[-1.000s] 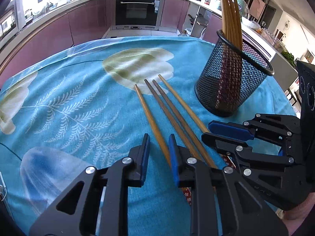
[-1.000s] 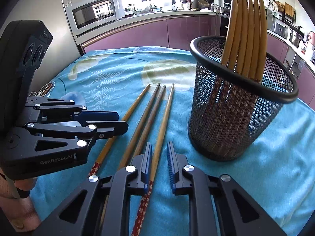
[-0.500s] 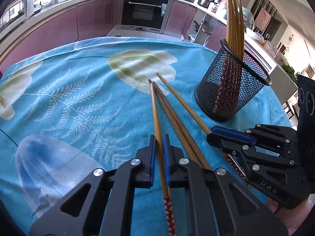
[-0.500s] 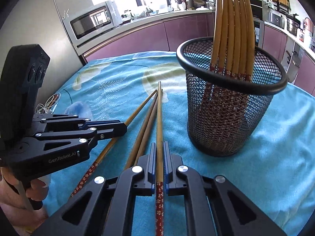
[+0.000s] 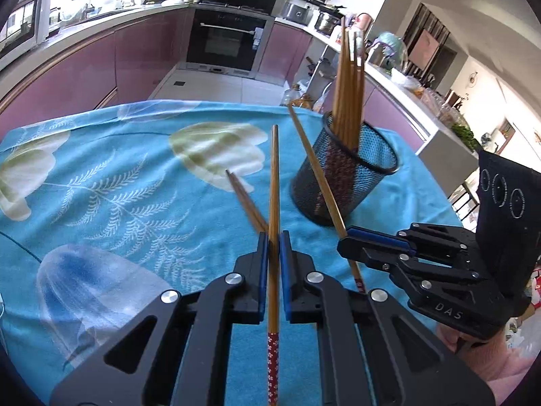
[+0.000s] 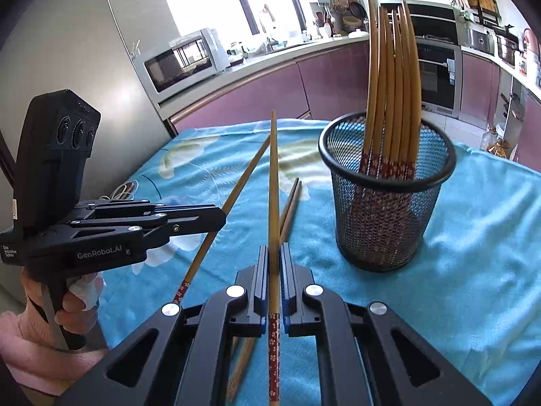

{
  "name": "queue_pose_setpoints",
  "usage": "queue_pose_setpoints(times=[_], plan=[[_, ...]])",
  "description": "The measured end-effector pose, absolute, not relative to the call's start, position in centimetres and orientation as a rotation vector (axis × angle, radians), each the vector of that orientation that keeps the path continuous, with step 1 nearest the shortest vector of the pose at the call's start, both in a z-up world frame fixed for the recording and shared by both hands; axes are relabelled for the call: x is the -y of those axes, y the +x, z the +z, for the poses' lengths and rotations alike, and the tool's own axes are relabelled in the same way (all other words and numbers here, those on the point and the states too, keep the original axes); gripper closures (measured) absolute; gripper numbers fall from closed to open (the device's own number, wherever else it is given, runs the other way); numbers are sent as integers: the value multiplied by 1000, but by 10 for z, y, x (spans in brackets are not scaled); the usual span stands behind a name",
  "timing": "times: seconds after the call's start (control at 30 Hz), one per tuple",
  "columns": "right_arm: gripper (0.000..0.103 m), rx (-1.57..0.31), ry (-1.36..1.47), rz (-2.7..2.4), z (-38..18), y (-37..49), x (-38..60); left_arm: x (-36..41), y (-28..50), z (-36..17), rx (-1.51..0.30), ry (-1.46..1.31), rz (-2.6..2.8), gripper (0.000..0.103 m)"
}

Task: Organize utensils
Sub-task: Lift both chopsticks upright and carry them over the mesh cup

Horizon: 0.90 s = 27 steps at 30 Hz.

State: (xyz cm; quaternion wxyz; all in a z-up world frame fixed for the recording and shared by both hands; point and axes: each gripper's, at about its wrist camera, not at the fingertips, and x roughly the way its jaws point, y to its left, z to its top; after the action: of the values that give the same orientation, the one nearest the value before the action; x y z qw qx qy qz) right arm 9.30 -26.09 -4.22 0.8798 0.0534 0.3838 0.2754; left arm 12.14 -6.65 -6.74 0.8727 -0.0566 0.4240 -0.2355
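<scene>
Lifting now: both tools, left tool (image 5: 270, 248) and right tool (image 6: 270, 260), have each clamped a chopstick (image 5: 274, 182) off the table (image 5: 101, 182), mesh holder (image 5: 345, 176) next.

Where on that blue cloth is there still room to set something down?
The cloth is bare left of the two loose chopsticks, out to its far and left edges. There is also bare cloth right of the mesh cup. It is crowded between cup and loose chopsticks, where both grippers hold one chopstick each.
</scene>
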Motion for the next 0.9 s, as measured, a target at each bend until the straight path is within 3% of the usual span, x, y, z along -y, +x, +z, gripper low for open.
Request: queue_pose_setpoints(times=[0.9], plan=[[97,-592,167,534,19,79,310,60,98,7,-707,-230,-673,96]])
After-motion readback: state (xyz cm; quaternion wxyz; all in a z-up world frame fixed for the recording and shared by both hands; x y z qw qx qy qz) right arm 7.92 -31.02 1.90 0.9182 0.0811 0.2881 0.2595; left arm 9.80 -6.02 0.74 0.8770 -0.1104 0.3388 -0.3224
